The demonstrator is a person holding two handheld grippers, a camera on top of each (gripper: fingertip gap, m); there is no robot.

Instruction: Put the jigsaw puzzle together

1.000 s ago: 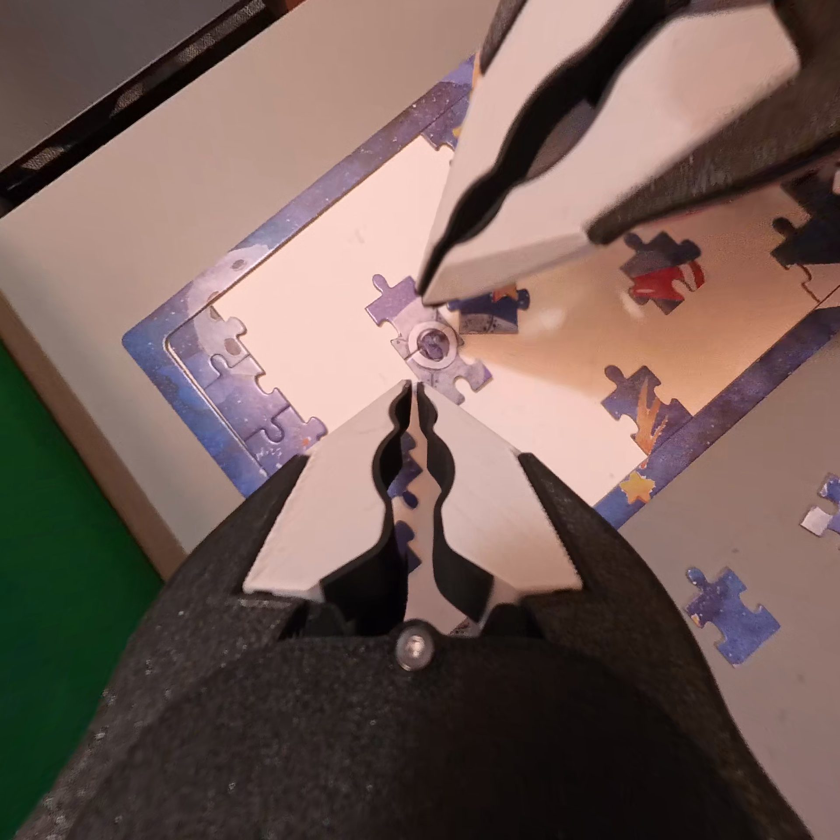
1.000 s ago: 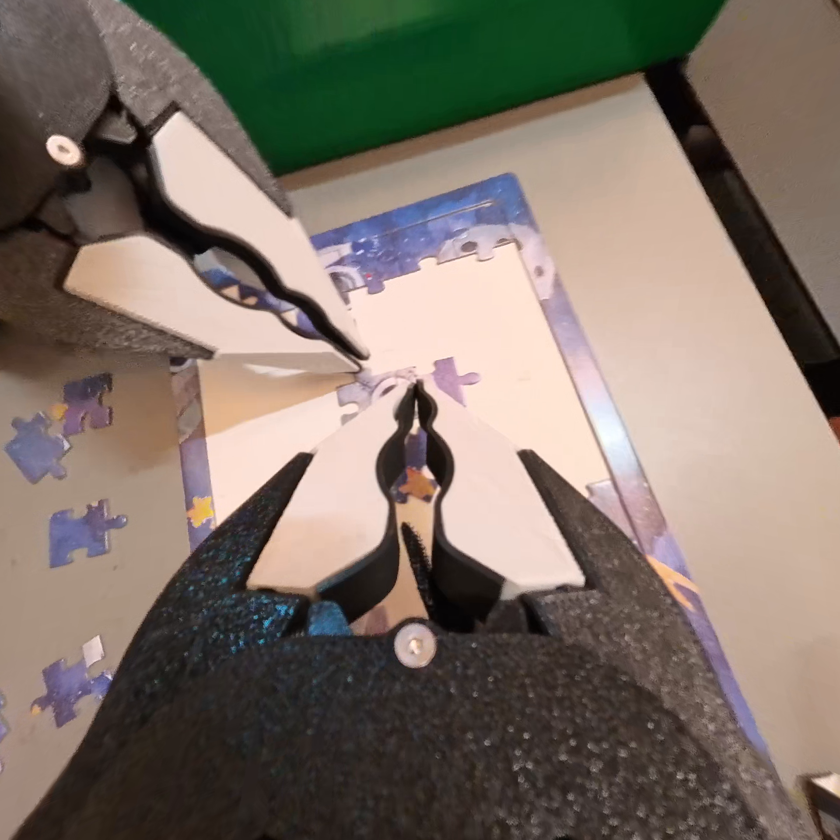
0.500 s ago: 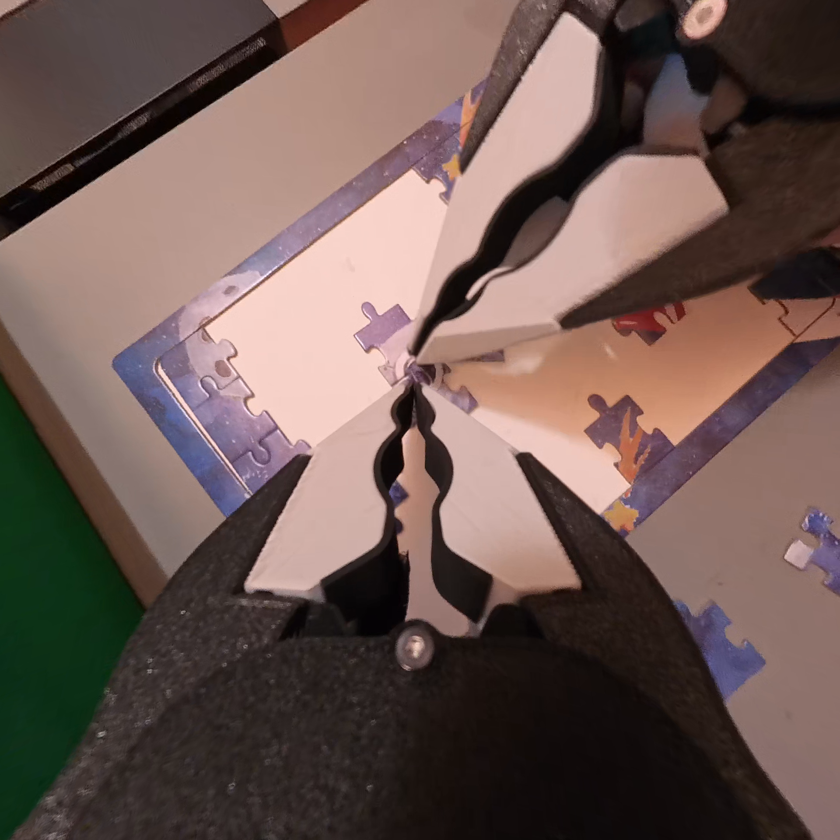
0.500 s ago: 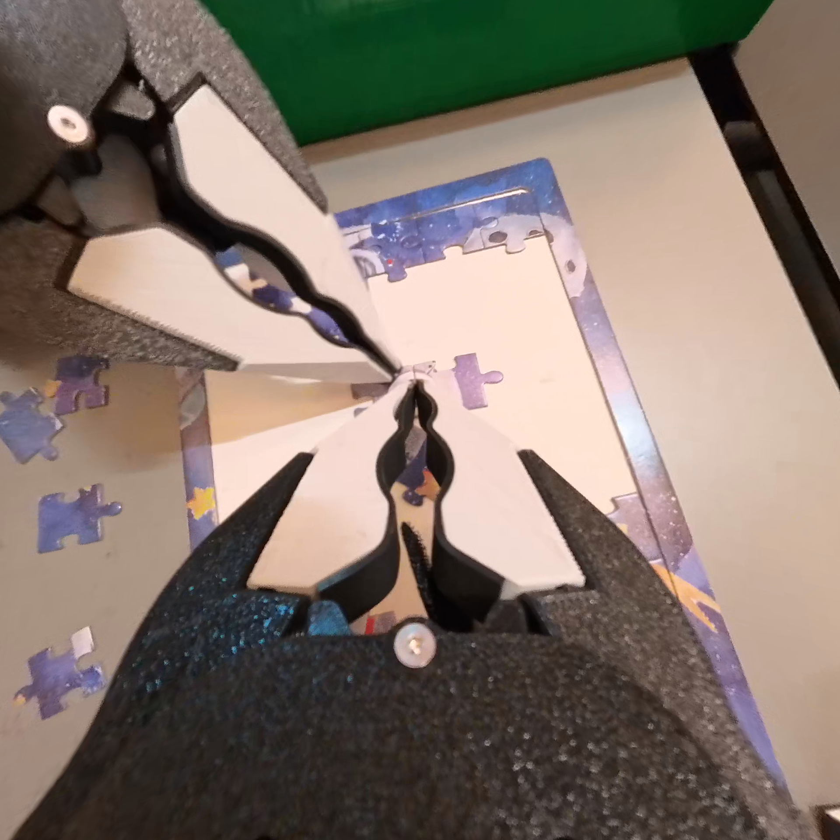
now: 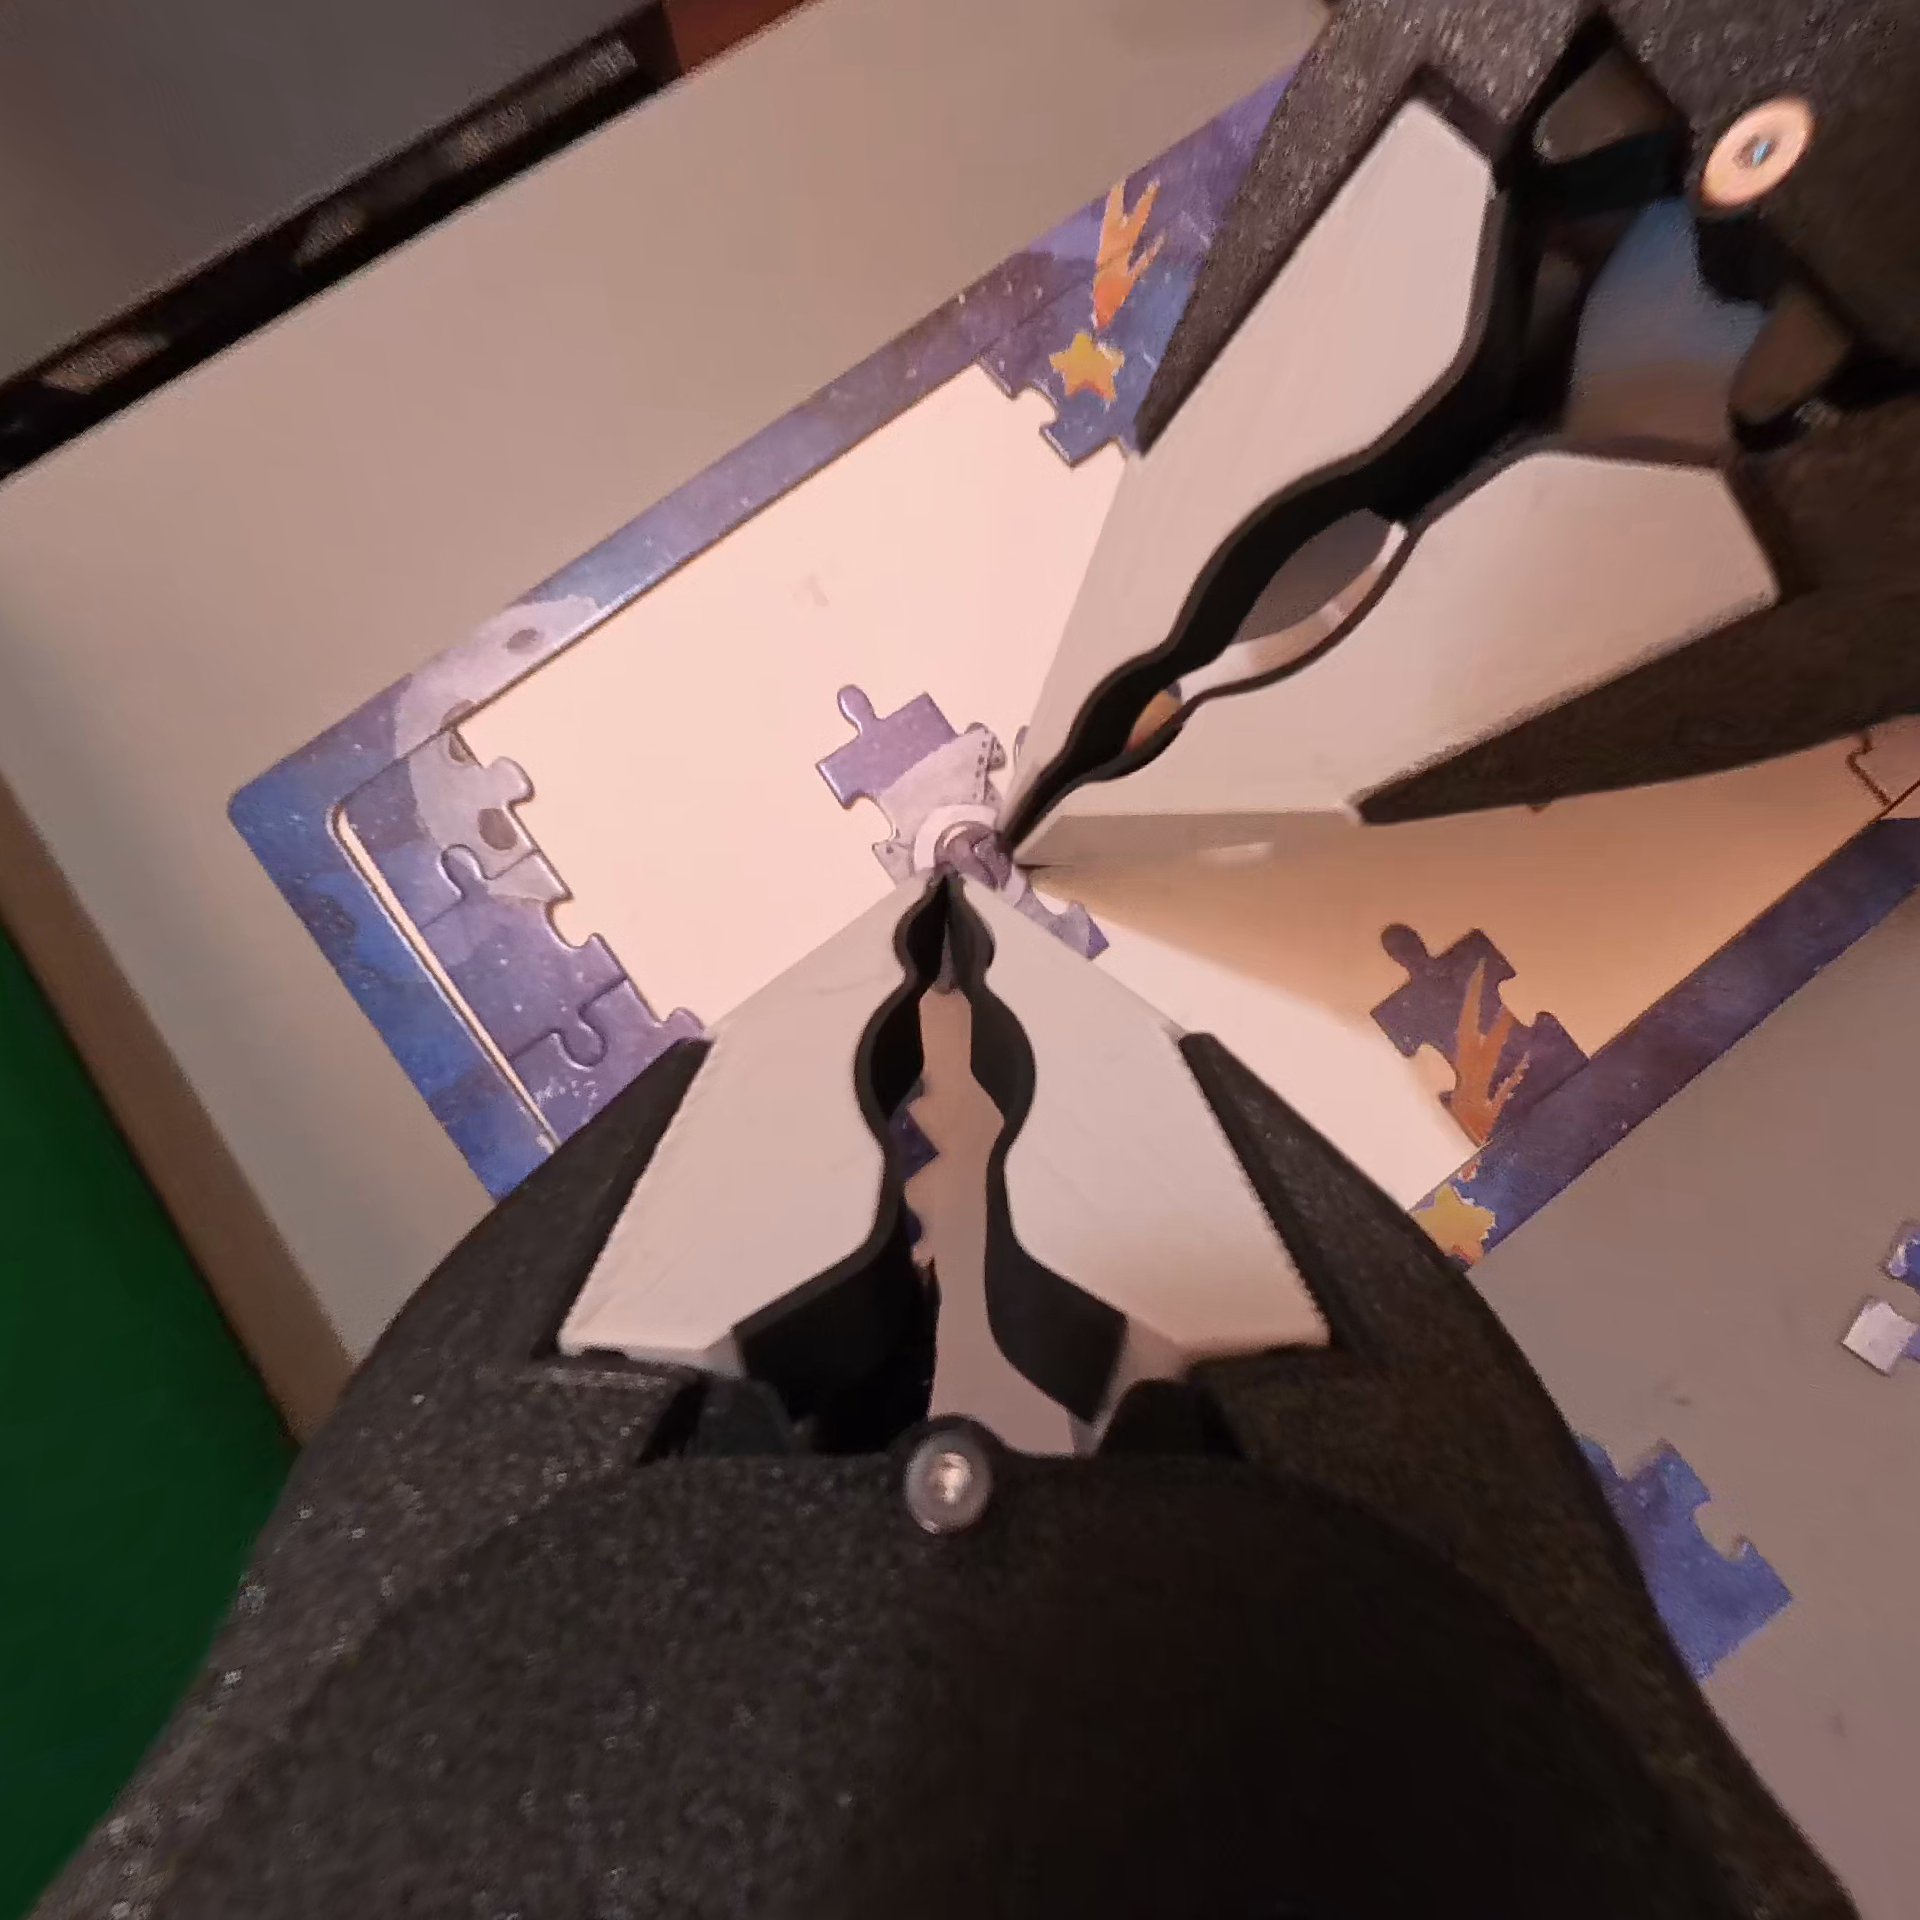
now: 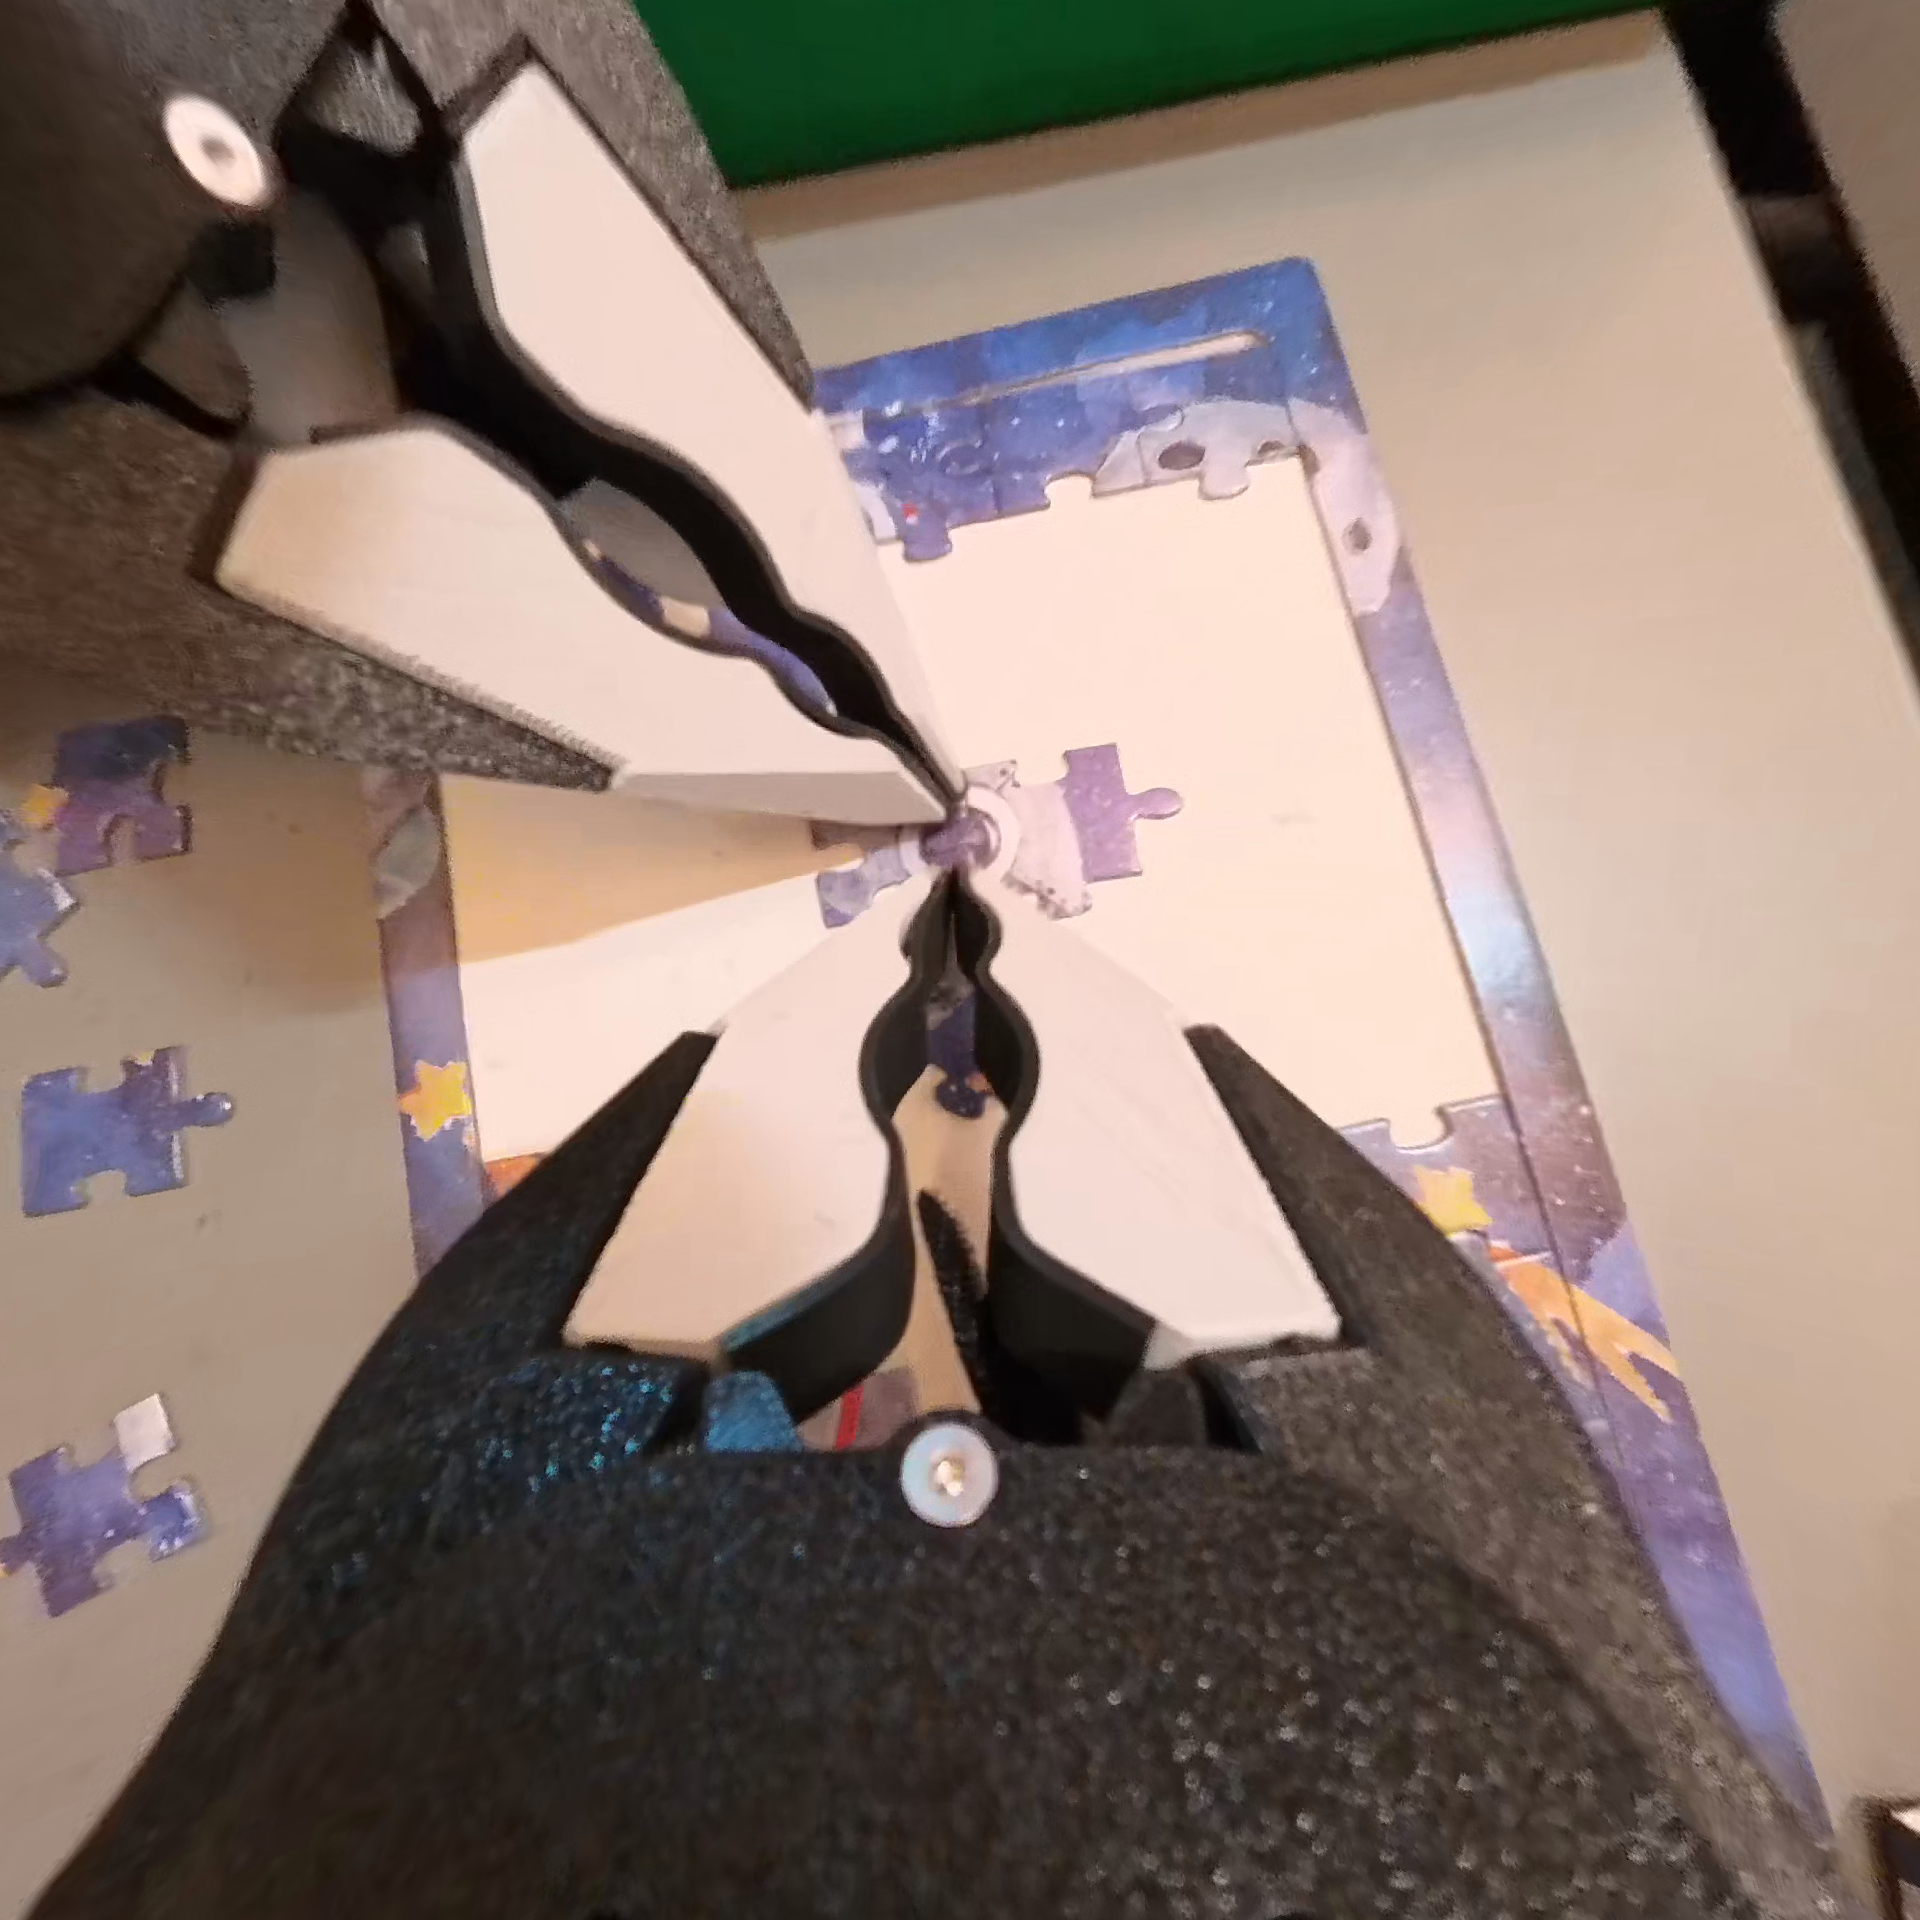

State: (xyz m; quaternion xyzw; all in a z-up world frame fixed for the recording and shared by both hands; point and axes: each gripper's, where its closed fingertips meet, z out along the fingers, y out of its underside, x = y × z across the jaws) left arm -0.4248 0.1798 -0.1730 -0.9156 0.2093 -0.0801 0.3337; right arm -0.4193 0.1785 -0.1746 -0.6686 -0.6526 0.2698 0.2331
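Observation:
The puzzle tray point(image 5: 312, 831) has a blue starry border and a pale bare floor point(image 5: 707, 665). A purple and grey piece with a ring on it point(image 5: 914, 769) lies loose near the tray's middle, and it also shows in the right wrist view point(image 6: 1091, 831). My left gripper point(image 5: 951, 888) is shut, with its tips down at the ring. My right gripper point(image 5: 1013, 831) comes in from the upper right, also shut, and its tips meet mine at the same spot. In the right wrist view, the right gripper point(image 6: 951, 894) and the left gripper point(image 6: 940, 795) touch tip to tip there. Neither holds a piece.
Joined pieces fill the tray's left corner point(image 5: 499, 894). A comet piece point(image 5: 1465, 1008) sits by the near border. Loose pieces lie on the grey table outside the tray point(image 5: 1683, 1558) point(image 6: 114, 1132) point(image 6: 94, 1507). A green surface point(image 6: 1039, 62) lies beyond the table edge. Only a small space, under 4 cm, lies between the two pairs of fingers.
Both grippers have closed in on the ring piece until their shut tips meet on it. The right gripper came down from above and to the right.

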